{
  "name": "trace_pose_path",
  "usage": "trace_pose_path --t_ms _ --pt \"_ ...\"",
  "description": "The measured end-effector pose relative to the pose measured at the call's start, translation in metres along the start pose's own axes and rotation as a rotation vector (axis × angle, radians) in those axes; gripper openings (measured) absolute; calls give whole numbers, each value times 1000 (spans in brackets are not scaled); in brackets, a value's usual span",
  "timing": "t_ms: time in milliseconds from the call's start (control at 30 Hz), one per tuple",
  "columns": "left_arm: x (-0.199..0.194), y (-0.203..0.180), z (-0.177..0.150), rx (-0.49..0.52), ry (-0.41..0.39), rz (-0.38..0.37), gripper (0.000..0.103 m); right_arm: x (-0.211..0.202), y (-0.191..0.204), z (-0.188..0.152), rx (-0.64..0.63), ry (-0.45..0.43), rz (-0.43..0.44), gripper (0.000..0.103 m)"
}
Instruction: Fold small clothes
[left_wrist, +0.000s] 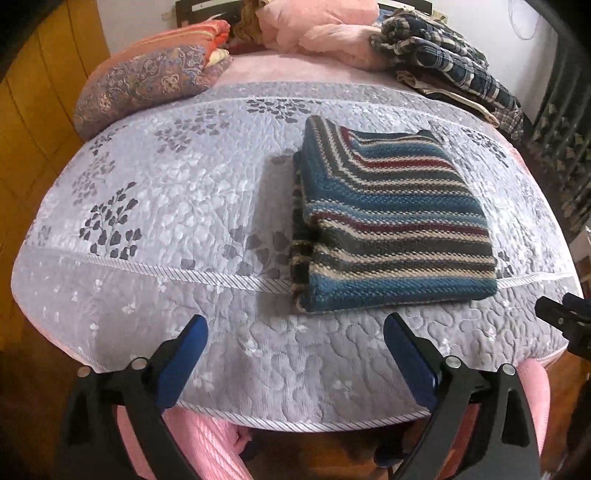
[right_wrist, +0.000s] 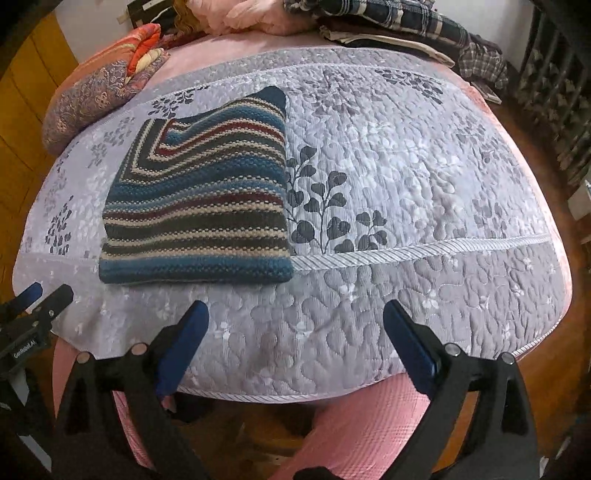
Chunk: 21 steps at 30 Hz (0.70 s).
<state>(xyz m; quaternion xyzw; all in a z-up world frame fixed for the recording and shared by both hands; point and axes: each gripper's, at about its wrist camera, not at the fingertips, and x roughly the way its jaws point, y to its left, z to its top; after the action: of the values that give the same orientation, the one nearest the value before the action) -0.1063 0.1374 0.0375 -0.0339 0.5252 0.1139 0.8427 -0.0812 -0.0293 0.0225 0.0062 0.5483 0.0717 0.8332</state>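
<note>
My left gripper (left_wrist: 295, 354) and right gripper (right_wrist: 295, 339) are black, each with blue pads (left_wrist: 184, 362) on the fingers. The folded knit sweater (left_wrist: 388, 229) carries horizontal stripes of teal blue, dark grey, beige and maroon. The quilted bedspread (right_wrist: 424, 177) is pale lilac-grey with dark grey leaf sprigs and white blossoms. The pillow (left_wrist: 140, 85) shows purple paisley on salmon. The flannel garment (left_wrist: 443, 59) is navy-and-cream plaid. The crumpled blanket (left_wrist: 325, 29) is pink.

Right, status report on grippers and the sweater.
Left gripper open, empty. Right gripper open, empty. Striped sweater folded flat on the quilt, untouched. Nothing in the way.
</note>
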Motion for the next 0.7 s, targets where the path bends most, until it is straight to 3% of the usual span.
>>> trace_pose_path --t_ms 700 --pt "13 -16 4 38 44 0 96 22 26 10 -33 30 -4 98"
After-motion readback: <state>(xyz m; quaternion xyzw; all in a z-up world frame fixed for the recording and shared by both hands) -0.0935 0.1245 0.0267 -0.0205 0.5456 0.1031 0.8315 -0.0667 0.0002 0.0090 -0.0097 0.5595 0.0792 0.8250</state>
